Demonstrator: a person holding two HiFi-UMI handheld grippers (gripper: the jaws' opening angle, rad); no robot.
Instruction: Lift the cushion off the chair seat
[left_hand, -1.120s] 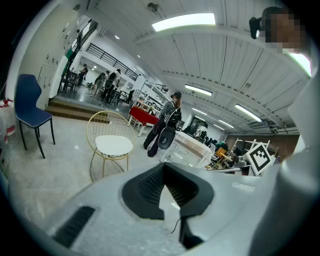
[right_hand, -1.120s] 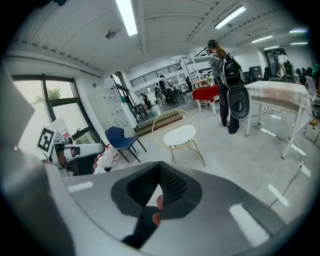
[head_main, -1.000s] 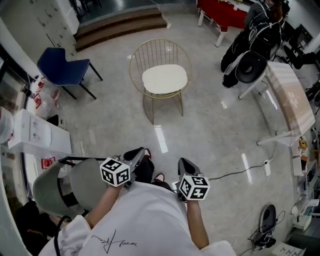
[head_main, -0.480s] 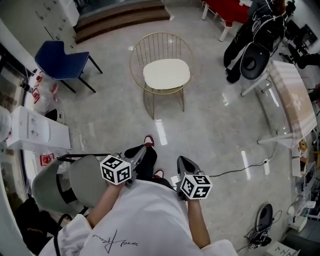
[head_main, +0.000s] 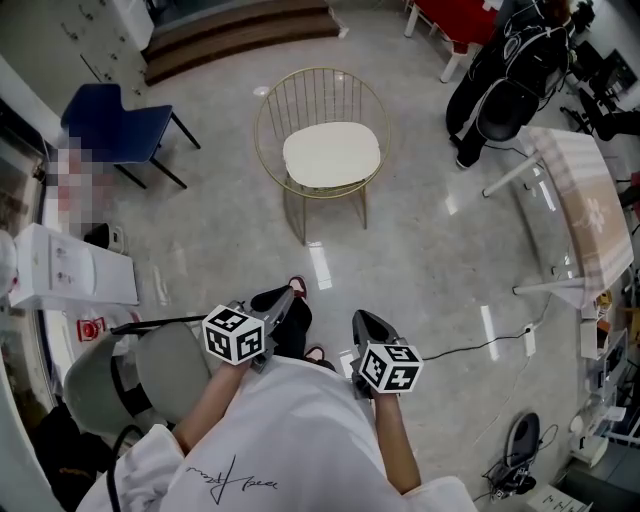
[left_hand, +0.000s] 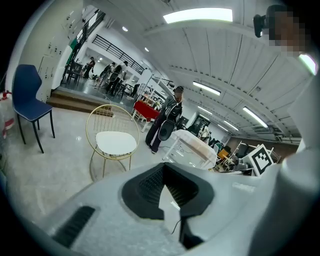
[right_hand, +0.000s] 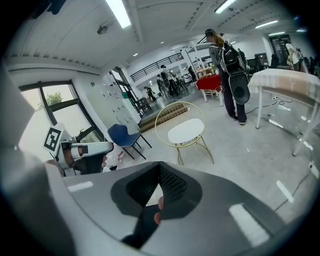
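Left gripper (left_hand: 164, 176): jaws together, nothing between pads. Glossy pale floor (left_hand: 45, 170) beyond. Gold wire chair (left_hand: 111, 131) stands on floor left of centre, well apart from gripper. White cushion (left_hand: 116, 143) lies flat on its seat. Blue chair (left_hand: 26, 97) near left edge of floor. Low wooden step (left_hand: 70, 99) behind both chairs. Person in dark clothes (left_hand: 167, 122) stands right of wire chair, beside covered table (left_hand: 192, 149). Red table (left_hand: 145, 108) further back.
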